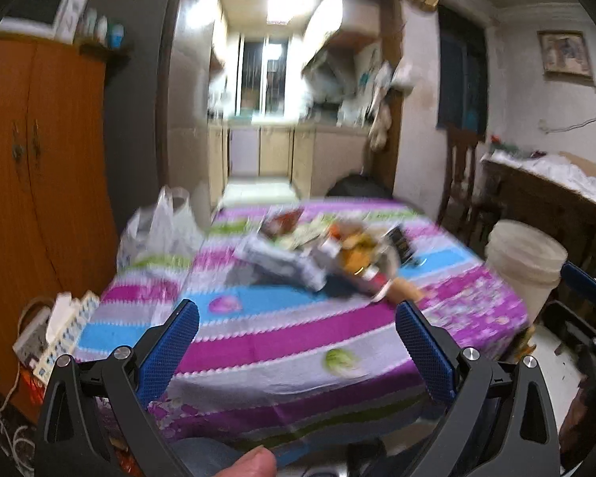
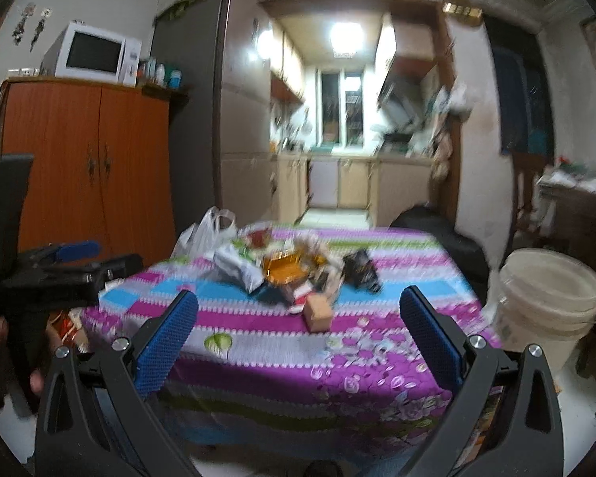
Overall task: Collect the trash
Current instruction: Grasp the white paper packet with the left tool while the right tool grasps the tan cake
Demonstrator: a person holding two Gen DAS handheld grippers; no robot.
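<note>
A heap of trash (image 1: 329, 254) lies in the middle of a table under a striped purple, blue and white cloth (image 1: 258, 342): crumpled wrappers, an orange tray (image 2: 286, 270), a dark packet (image 2: 361, 268) and a small brown box (image 2: 318, 312). A white plastic bag (image 1: 163, 226) stands at the table's far left corner. A cream bucket (image 2: 544, 302) stands on the floor right of the table. My left gripper (image 1: 298, 318) hangs open over the near edge, nothing between its blue pads. My right gripper (image 2: 298, 310) is open too, short of the heap. The left gripper (image 2: 75, 252) also shows at the left in the right wrist view.
An orange wooden cabinet (image 2: 91, 159) with a microwave (image 2: 95, 57) stands at the left. A doorway behind the table leads into a lit kitchen (image 2: 337, 139). A dark wooden sideboard (image 1: 548, 202) and a chair (image 1: 461, 175) stand at the right. A tissue box (image 1: 63, 330) sits left of the table.
</note>
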